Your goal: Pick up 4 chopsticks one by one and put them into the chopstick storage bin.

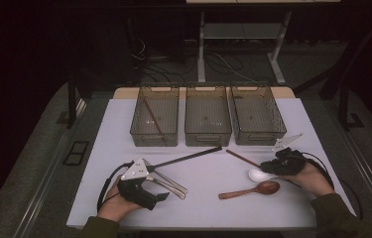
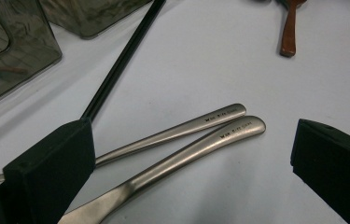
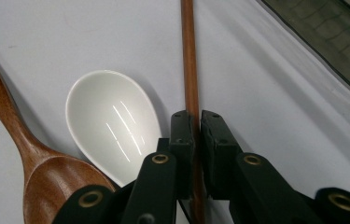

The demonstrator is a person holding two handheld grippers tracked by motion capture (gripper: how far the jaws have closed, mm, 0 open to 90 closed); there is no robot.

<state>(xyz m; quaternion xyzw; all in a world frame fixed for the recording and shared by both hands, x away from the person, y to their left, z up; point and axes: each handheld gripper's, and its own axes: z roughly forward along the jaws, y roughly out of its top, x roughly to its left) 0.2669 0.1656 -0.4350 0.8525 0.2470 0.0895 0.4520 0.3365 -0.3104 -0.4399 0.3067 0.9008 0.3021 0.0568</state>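
Note:
My right gripper [image 3: 197, 116] is shut on a thin brown wooden chopstick [image 3: 189, 56] that lies on the white table; in the high view this gripper [image 1: 269, 165] sits at the table's right with the chopstick [image 1: 240, 157] running off to its left. A white ceramic spoon [image 3: 112, 121] and a brown wooden spoon [image 3: 4, 121] lie right beside it. My left gripper [image 2: 191, 140] stands open, its jaws wide on either side of two metal utensil handles [image 2: 177, 133]. A long black chopstick [image 2: 116, 70] passes by its left jaw.
Three grey translucent bins stand in a row at the back: the left bin [image 1: 155, 140] holds a brown chopstick [image 1: 152, 117], with the middle bin [image 1: 208, 140] and the right bin [image 1: 259, 139] beside it. The wooden spoon [image 1: 253, 190] lies near the front edge.

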